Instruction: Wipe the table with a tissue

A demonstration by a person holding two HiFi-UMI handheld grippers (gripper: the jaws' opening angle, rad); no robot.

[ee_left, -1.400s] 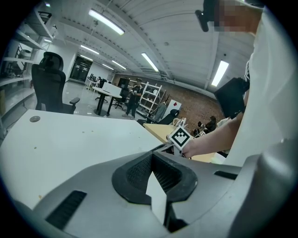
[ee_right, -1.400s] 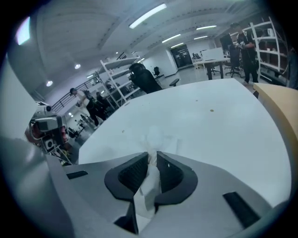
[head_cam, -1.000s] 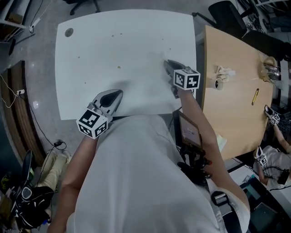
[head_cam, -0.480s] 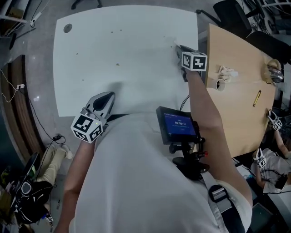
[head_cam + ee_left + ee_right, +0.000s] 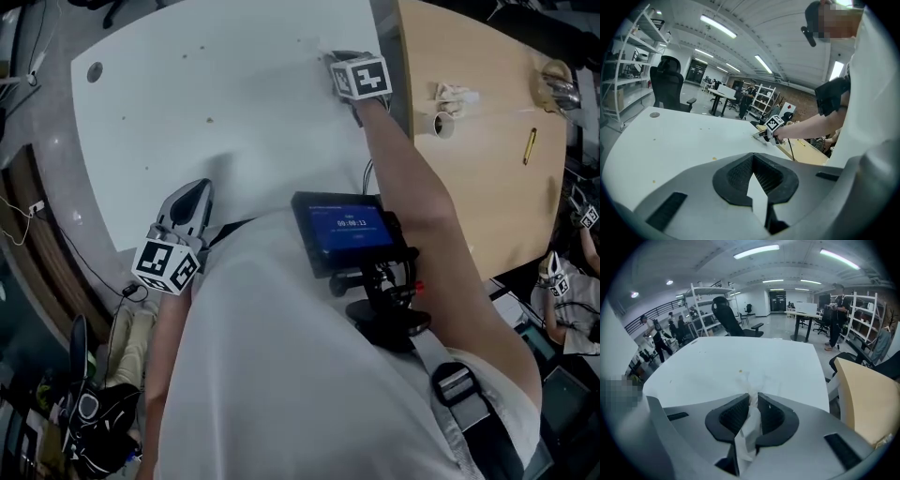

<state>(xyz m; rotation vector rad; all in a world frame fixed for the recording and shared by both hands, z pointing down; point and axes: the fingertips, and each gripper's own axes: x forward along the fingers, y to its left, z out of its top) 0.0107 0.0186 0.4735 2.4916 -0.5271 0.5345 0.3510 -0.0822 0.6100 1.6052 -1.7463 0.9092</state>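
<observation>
My right gripper (image 5: 330, 60) rests low on the white table (image 5: 234, 112) near its far right edge, shut on a white tissue (image 5: 749, 414). The tissue is pinched between its pads and bunches out in front onto the tabletop. Small brown crumbs (image 5: 209, 121) dot the table, and one crumb (image 5: 739, 371) lies just ahead of the tissue. My left gripper (image 5: 197, 187) hovers at the near left edge of the table, shut with nothing in it. From the left gripper view, the right gripper (image 5: 761, 136) shows across the table (image 5: 670, 145).
A wooden table (image 5: 478, 159) adjoins on the right, carrying a crumpled tissue (image 5: 452, 94), a small roll (image 5: 431, 124), a yellow pen (image 5: 529, 146) and a metal object (image 5: 555, 84). A screen (image 5: 349, 230) hangs on the person's chest. A black office chair (image 5: 724, 315) stands beyond the white table.
My right gripper has slid the tissue away from the person toward the far right corner of the white table. The left gripper has stayed by the near edge.
</observation>
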